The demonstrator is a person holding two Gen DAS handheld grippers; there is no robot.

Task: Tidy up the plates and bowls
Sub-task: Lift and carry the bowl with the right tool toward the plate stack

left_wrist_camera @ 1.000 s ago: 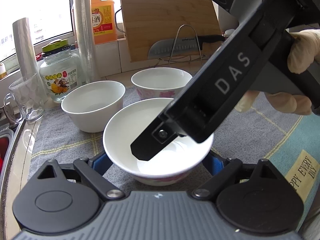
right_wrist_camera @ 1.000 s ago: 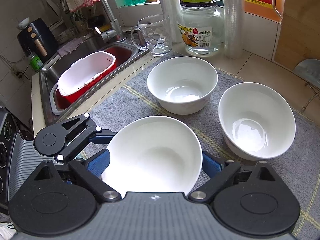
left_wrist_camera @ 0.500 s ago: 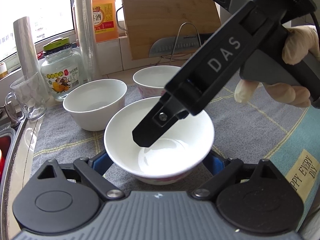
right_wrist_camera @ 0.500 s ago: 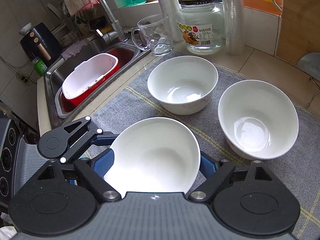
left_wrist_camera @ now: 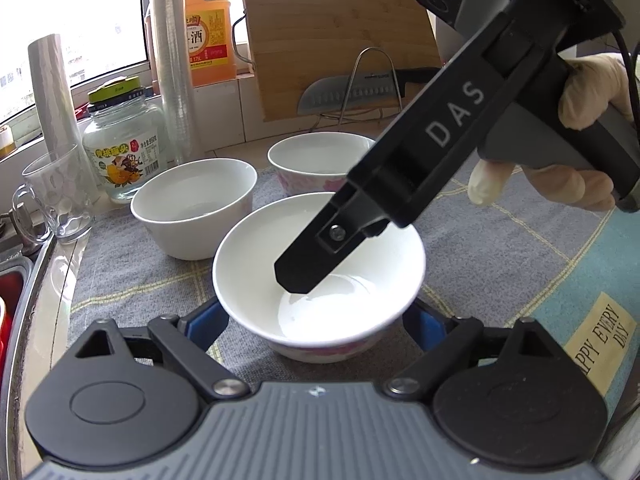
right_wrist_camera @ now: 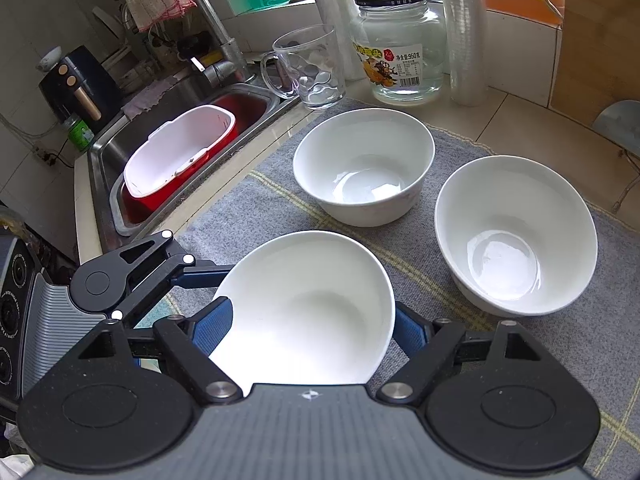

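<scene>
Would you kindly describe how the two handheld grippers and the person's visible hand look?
Each gripper has a ribbed grey body, black round-ended linkages with silver pivots, and blue pads. The right gripper, seen from the left wrist view, is black with "DAS" in pale letters, a grey handle and a black cable. The hand wears a pale glove.

Left gripper (left_wrist_camera: 316,320) jaws just narrowed astride near bowl (left_wrist_camera: 320,264), right gripper (right_wrist_camera: 308,328) reaching in from 2 o'clock, gloved hand (left_wrist_camera: 576,136) on its handle.
</scene>
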